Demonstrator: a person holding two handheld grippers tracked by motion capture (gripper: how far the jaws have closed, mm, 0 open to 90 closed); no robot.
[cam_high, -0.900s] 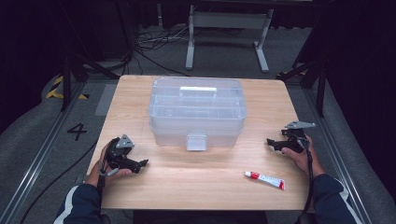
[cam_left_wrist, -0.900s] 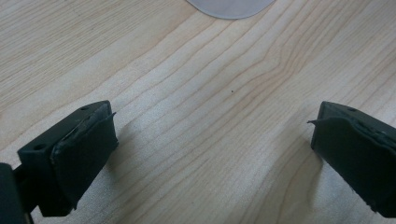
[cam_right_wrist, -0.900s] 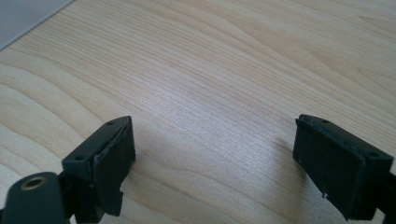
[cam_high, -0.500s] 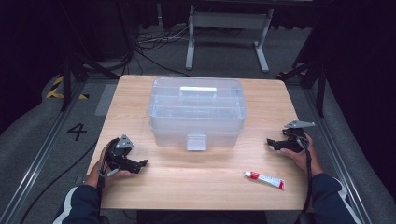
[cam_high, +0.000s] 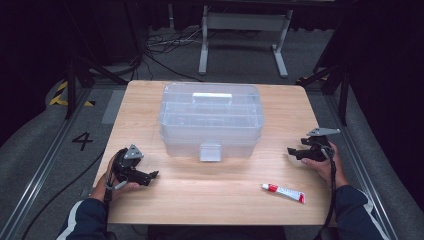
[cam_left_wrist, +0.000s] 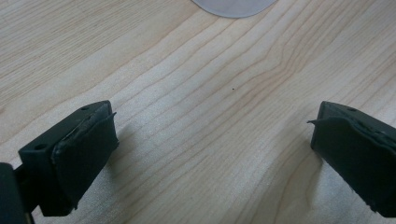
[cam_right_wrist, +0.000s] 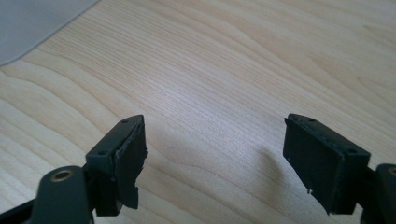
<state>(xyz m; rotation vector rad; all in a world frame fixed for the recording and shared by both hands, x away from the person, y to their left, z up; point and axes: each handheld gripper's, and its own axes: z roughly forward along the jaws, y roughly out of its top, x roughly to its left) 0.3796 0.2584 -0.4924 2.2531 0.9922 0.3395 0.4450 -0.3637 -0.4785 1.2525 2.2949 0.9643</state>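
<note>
We hold the left gripper (cam_high: 150, 176) low over the near left part of the bench (cam_high: 220, 197), its jaws pointing toward the middle. In the left gripper view its jaws stand wide apart with bare wood grain between them, and nothing is held. A pale rounded edge of the box (cam_left_wrist: 232, 5) shows at the top of that view, well ahead of the jaws.

We hold the right gripper (cam_high: 292, 151) near the right edge of the bench, its jaws pointing left toward the box (cam_high: 211, 120). In the right gripper view the jaws are also spread wide over bare wood, gripping nothing, and a corner of the box (cam_right_wrist: 32, 23) shows at the upper left.

The box is clear plastic with a lid, a white handle on top and a latch at its front. It sits in the middle of the bench, between the two grippers and apart from both.

A small white tube (cam_high: 284, 192) with a red cap lies flat on the bench near the front edge. It is to the right of the middle, close to the right hand (cam_high: 325, 167) but not touching it, and well apart from the box.
</note>
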